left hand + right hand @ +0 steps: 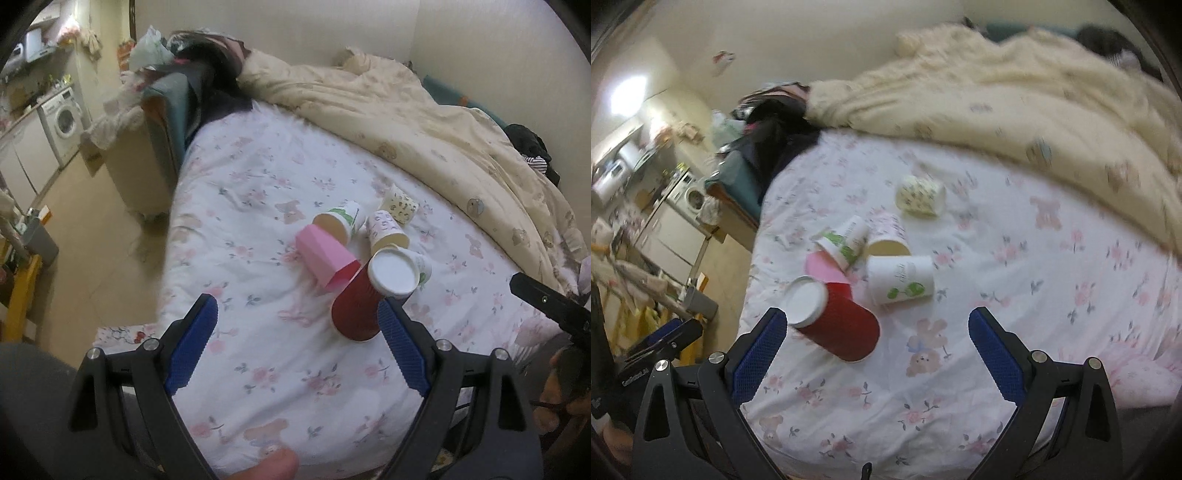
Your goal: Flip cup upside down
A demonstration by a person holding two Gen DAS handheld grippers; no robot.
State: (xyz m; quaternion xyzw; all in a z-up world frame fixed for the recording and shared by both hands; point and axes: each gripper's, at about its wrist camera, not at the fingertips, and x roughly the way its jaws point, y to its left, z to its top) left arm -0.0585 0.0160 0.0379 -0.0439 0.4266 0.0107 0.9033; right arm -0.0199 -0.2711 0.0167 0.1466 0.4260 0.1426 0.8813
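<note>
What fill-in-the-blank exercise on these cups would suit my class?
1. The ribbed cup nearest the claws is ____ in colour.
2. All the cups lie on a floral ____.
3. Both the left claw and right claw are ____, holding nothing.

Missing words: red; bedsheet; open

Red cup (837, 328): ribbed paper, matt, with a smooth white base. Beside it, the pink cup (325, 258) looks like glossy plastic, though blur hides detail. Bed sheet (997, 295): soft printed cloth. Left gripper (297, 339) pads: rough, textured blue rubber.
</note>
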